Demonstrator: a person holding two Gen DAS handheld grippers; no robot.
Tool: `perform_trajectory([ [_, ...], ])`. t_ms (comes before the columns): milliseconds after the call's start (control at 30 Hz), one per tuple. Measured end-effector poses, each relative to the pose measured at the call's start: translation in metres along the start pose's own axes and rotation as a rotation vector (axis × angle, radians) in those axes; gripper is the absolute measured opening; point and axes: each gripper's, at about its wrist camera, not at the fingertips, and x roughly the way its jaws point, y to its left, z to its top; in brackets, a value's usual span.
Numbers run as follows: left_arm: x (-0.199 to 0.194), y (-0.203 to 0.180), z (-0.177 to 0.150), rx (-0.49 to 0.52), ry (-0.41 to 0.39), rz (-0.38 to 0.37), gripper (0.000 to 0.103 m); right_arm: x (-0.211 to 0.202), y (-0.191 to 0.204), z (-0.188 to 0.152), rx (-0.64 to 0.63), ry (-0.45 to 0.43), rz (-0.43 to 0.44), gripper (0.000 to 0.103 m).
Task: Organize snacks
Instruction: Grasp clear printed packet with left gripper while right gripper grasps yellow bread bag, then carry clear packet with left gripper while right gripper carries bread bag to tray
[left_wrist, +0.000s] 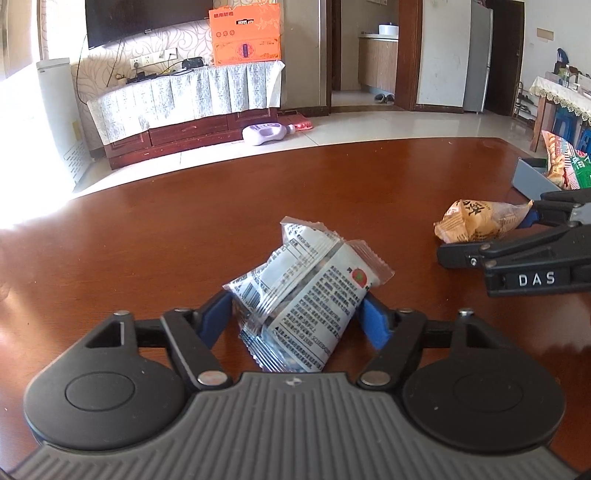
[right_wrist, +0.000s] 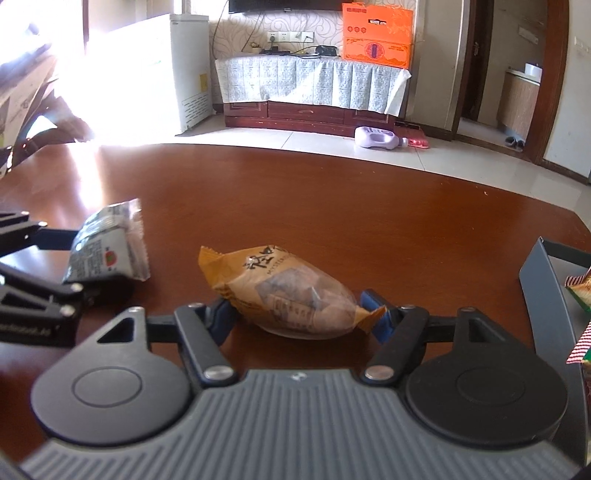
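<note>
My left gripper (left_wrist: 297, 315) is shut on a white snack packet (left_wrist: 306, 291) with black print, held just above the brown table (left_wrist: 147, 240). The packet also shows in the right wrist view (right_wrist: 107, 247). My right gripper (right_wrist: 301, 314) is shut on an orange snack bag (right_wrist: 288, 291) that rests low on the table. In the left wrist view the orange bag (left_wrist: 480, 221) sits to the right between the right gripper's fingers (left_wrist: 461, 254).
A grey bin (left_wrist: 532, 181) holding several snack bags (left_wrist: 557, 162) stands at the table's right edge, its wall close beside my right gripper (right_wrist: 543, 291). Beyond the table are a tiled floor, a TV cabinet and an orange box.
</note>
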Motion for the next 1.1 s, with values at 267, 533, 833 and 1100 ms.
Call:
perform_trajectory([
  [267, -0.005, -0.006, -0.003, -0.011, -0.012, 0.014, 0.064, -0.024, 0.011, -0.009, -0.053, 0.019, 0.017, 0.07],
  [533, -0.021, -0.05, 0.001, 0.06, -0.037, -0.013, 0.063, -0.093, 0.021, -0.02, -0.123, -0.045, -0.003, 0.069],
  [833, -0.072, -0.127, 0.012, 0.138, -0.116, -0.031, 0.063, -0.162, -0.008, -0.049, -0.052, -0.14, -0.069, 0.069],
  [1100, -0.103, -0.193, 0.007, 0.195, -0.145, -0.036, 0.064, -0.21, -0.049, -0.07, 0.048, -0.25, -0.131, 0.069],
])
